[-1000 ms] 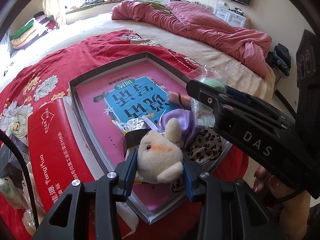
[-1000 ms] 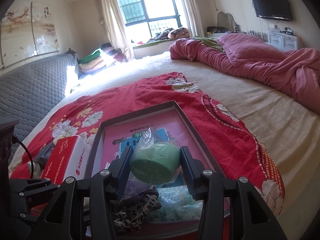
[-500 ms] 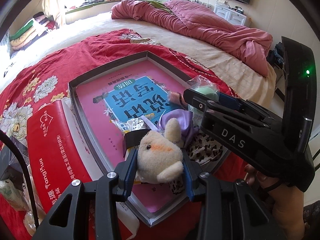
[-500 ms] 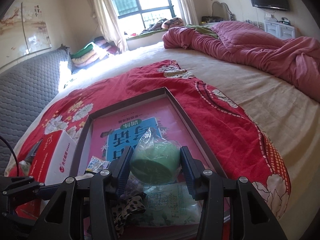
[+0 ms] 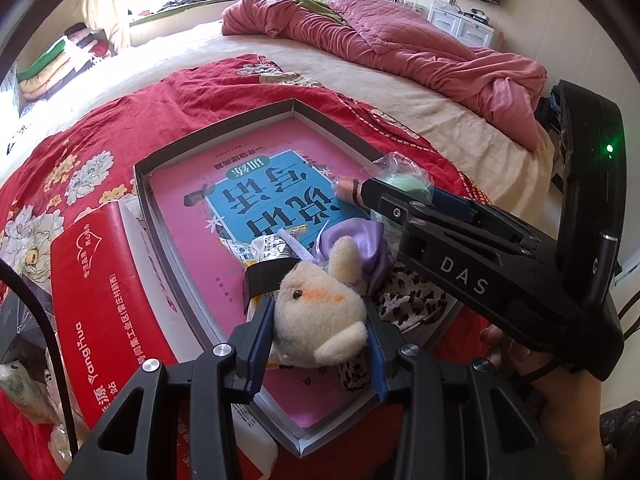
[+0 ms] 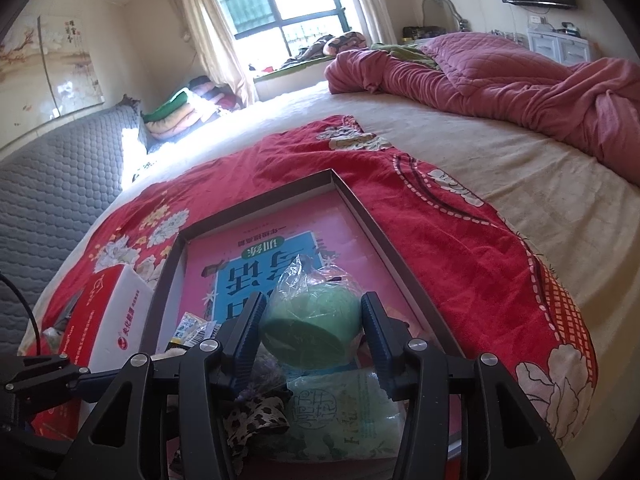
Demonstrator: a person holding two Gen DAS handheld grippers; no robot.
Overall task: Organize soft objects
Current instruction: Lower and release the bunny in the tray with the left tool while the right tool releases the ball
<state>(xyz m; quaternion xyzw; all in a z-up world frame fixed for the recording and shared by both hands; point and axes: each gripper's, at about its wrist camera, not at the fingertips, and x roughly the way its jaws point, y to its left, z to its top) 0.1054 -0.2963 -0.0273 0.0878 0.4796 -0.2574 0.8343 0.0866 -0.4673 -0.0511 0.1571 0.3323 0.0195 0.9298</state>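
A shallow tray [image 5: 224,132] lies on a blanket [image 5: 120,120] spread over the bed [image 6: 560,184]. A book [image 5: 256,200] lies flat in the tray and covers most of its floor. On the near part of the book lie snack packets [image 5: 264,248], a cloth piece [image 5: 360,236] and a spotted cloth [image 5: 412,300], close together. A plush toy [image 5: 320,312] sits between the fingers of the left gripper [image 5: 318,340], above this pile. To its right, a wrapped ball [image 6: 312,320] sits between the fingers of the right gripper [image 6: 312,334], over a wipes pack [image 6: 344,408]. A carton [image 5: 104,300] stands left of the tray, touching its wall. A quilt [image 6: 500,76] lies heaped at the far side of the bed.
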